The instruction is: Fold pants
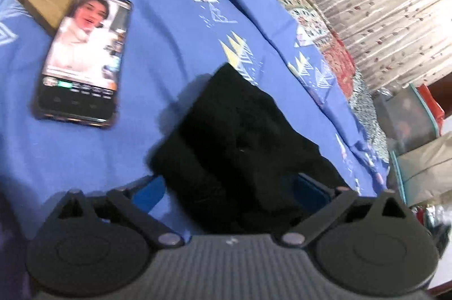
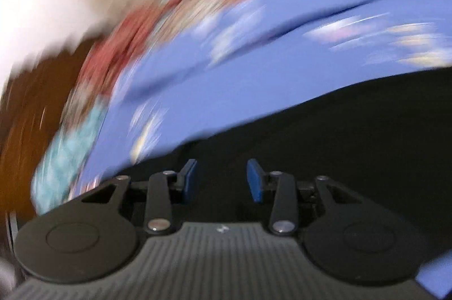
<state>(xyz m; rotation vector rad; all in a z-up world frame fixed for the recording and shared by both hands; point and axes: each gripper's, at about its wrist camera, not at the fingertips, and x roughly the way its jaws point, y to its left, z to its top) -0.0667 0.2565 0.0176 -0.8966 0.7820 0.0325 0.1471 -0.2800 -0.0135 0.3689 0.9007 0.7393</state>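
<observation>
Black fabric pants (image 1: 240,147) lie folded between my left gripper (image 1: 234,189) jaws, spread wide and unclamped, centre-bottom on the blue patterned bedsheet (image 1: 158,26). My right gripper (image 2: 221,181) jaws stand apart over them, lower frame.

right wrist view smeared by motion blur, black pants (image 2: 353,130) cut off at its right edge

- The pants (image 1: 243,147) are black, folded into a compact, thick bundle with soft, rumpled edges.
- They lie flat on the blue sheet (image 1: 158,45), near its right edge, with one corner pointing far.
- In the blurred right wrist view they (image 2: 353,130) fill the near right as a dark mass.
</observation>
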